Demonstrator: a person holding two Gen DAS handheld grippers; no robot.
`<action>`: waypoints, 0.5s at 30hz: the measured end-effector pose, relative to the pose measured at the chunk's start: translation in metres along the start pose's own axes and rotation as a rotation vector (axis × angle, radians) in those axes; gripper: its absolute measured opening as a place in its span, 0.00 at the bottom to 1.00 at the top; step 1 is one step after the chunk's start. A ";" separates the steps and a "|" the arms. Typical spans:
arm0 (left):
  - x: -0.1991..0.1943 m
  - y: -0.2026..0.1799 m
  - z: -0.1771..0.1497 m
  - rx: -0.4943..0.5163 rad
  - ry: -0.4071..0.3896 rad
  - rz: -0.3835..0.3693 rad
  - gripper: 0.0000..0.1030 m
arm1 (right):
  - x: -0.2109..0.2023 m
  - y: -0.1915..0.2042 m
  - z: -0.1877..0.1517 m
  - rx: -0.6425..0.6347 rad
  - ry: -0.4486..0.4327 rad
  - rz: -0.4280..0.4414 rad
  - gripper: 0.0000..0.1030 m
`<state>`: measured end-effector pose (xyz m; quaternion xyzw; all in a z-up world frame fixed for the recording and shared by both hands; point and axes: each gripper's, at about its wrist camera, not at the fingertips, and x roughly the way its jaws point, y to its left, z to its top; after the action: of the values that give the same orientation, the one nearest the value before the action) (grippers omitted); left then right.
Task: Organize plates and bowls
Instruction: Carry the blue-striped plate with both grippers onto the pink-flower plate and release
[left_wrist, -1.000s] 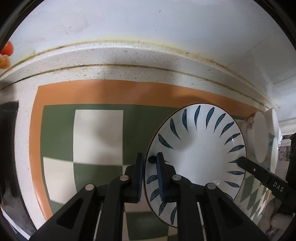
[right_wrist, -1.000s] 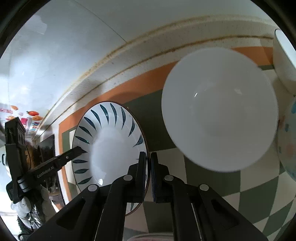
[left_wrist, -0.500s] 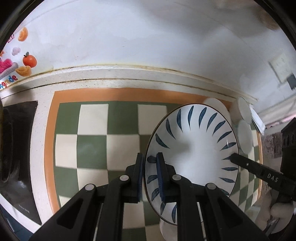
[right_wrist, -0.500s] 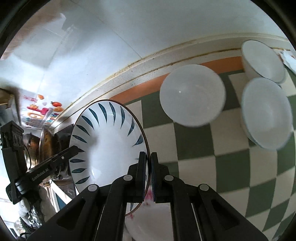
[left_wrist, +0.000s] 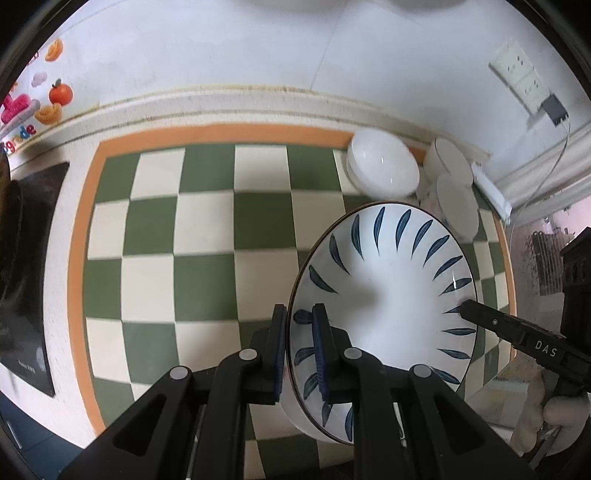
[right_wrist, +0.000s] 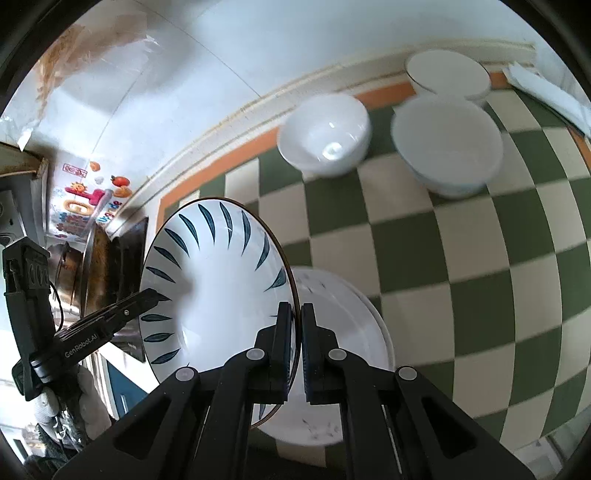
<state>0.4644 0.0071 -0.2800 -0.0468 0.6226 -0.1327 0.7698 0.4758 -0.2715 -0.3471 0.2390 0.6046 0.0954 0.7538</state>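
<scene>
A white plate with dark blue leaf strokes (left_wrist: 391, 295) hangs above the checkered mat, held by both grippers. My left gripper (left_wrist: 299, 343) is shut on its left rim. My right gripper (right_wrist: 295, 332) is shut on the opposite rim of the same plate (right_wrist: 218, 291). In the left wrist view the right gripper's finger (left_wrist: 491, 321) shows at the plate's far edge. Under the plate, in the right wrist view, lies a stack of white plates (right_wrist: 347, 332). Three white bowls stand at the back: one (right_wrist: 325, 133) nearest the wall, a wider one (right_wrist: 447, 144), and a third (right_wrist: 447, 70) behind it.
The green and cream checkered mat (left_wrist: 207, 236) with an orange border covers the counter. A black stove top (left_wrist: 26, 277) lies at the left. A wall socket with a plug (left_wrist: 524, 77) and a cable sits at the right. A gloved hand (left_wrist: 554, 410) holds the right gripper.
Both grippers have lifted the blue-leaf plate and carried it back from the wall toward the counter's front; the bowls now look smaller and farther. A stack of white plates has come into view beneath it.
</scene>
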 end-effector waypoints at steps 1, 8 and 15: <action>0.003 -0.001 -0.003 0.000 0.007 0.001 0.11 | 0.002 -0.003 -0.004 0.002 0.005 -0.001 0.06; 0.035 -0.005 -0.026 -0.008 0.062 0.027 0.11 | 0.024 -0.026 -0.027 0.014 0.051 -0.017 0.06; 0.065 -0.006 -0.039 -0.010 0.107 0.066 0.11 | 0.051 -0.042 -0.035 0.013 0.086 -0.043 0.06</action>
<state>0.4383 -0.0121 -0.3489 -0.0228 0.6648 -0.1063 0.7391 0.4494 -0.2772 -0.4170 0.2263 0.6422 0.0855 0.7274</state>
